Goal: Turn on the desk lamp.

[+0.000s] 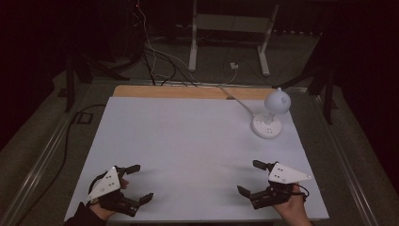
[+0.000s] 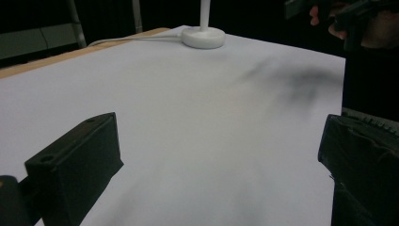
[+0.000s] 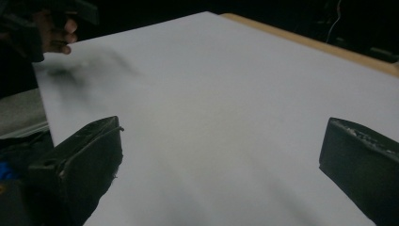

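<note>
My left gripper [image 1: 139,182] rests near the front left of the white table sheet [image 1: 188,141], held in a hand, jaws wide apart and nothing between them. In the left gripper view its two black fingers [image 2: 80,155] frame bare white sheet. My right gripper [image 1: 250,177] sits near the front right, also open and holding nothing. Its fingers [image 3: 84,155] stand far apart over the sheet in the right gripper view. A small white desk lamp [image 1: 270,113] stands at the back right of the table, its round base [image 2: 203,36] showing far off in the left gripper view.
The lamp's white cord [image 1: 235,99] runs off the back edge over a strip of bare wood [image 1: 188,92]. Beyond the table stand a white frame [image 1: 230,33] and loose cables [image 1: 155,56] on the floor. Dark stands flank the table.
</note>
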Available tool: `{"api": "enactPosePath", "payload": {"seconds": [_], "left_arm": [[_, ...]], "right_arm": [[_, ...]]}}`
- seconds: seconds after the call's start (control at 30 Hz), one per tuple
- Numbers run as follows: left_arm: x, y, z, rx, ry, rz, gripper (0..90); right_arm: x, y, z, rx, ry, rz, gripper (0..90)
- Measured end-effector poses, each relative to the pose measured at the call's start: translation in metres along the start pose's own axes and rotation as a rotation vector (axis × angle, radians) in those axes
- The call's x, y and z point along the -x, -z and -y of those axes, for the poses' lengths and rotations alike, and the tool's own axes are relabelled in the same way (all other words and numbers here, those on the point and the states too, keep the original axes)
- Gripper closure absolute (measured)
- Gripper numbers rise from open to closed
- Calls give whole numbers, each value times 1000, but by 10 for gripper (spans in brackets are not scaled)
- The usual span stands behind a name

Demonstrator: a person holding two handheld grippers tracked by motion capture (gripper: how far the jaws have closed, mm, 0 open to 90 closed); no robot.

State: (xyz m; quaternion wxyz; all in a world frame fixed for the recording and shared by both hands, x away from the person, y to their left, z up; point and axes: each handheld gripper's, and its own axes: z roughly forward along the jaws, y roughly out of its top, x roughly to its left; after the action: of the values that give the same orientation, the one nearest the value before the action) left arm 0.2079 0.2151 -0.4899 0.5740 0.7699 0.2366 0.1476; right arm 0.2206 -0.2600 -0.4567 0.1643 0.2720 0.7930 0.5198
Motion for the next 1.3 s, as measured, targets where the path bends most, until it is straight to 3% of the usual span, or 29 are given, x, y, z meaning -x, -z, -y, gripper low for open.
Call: {"api": "enactPosePath", "payload": {"seconds": [0.23,0.47,1.3], "left_arm": [[0,0,0,2,3,-1,4],[0,0,0,2,3,-2,4],[0,0,0,1,1,-1,4]], "right_arm": [[7,5,-13,37,10,35,1],[13,6,-20,41,28,72,1],[60,4,-26,58,-68,197,0]]}}
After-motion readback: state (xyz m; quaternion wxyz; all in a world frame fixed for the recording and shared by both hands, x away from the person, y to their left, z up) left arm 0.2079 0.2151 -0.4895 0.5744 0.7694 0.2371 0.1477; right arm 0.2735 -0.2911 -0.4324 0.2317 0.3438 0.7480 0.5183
